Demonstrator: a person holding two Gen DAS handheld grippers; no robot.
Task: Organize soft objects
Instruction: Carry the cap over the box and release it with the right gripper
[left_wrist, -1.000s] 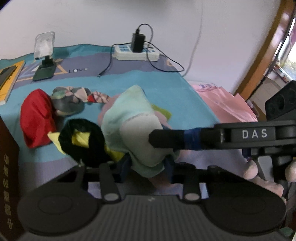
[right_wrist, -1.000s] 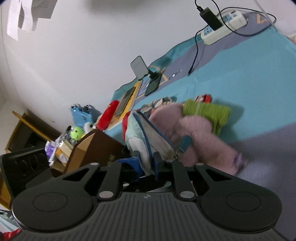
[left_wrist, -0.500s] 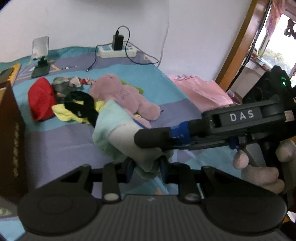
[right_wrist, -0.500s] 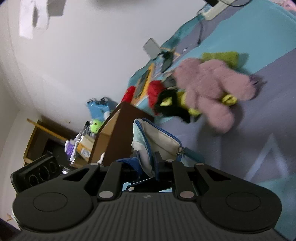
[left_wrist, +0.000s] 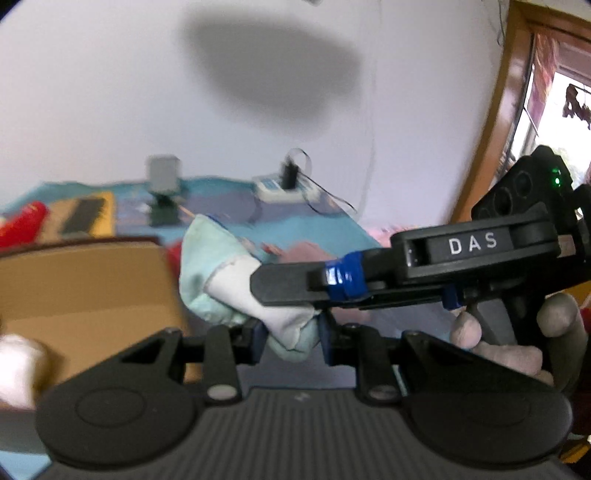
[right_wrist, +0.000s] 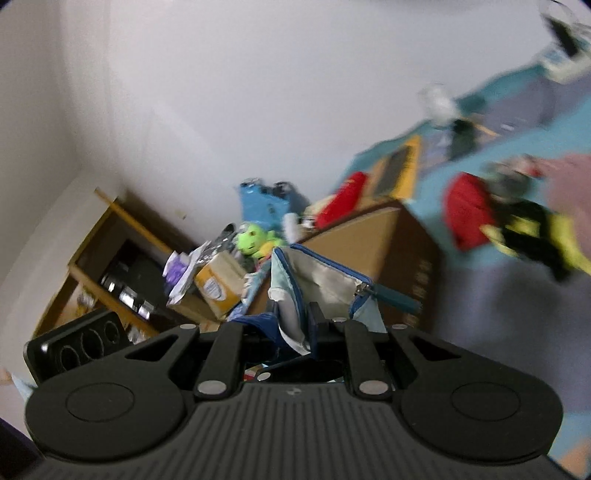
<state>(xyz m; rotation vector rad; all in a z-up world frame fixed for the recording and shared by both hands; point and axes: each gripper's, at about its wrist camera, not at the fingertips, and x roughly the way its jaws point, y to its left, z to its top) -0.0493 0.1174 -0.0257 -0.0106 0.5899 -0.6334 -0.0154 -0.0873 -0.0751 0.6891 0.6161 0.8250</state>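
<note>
A plain white wall was seen ahead of the tongs, with a teal and grey bedspread spread below it. A wooden door frame and a bright window were lit to the right. A wooden shelf unit was set in the corner to the left.

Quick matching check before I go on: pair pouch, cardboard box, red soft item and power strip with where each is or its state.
Things:
1. pouch
2. cardboard box
3. red soft item
4. power strip

Places or states:
A. by the wall, charger plugged in
B. lying on the bedspread
C. gripped from both sides
D. open, beside the bed

Pairs: 1-C, 2-D, 3-B, 4-A
</note>
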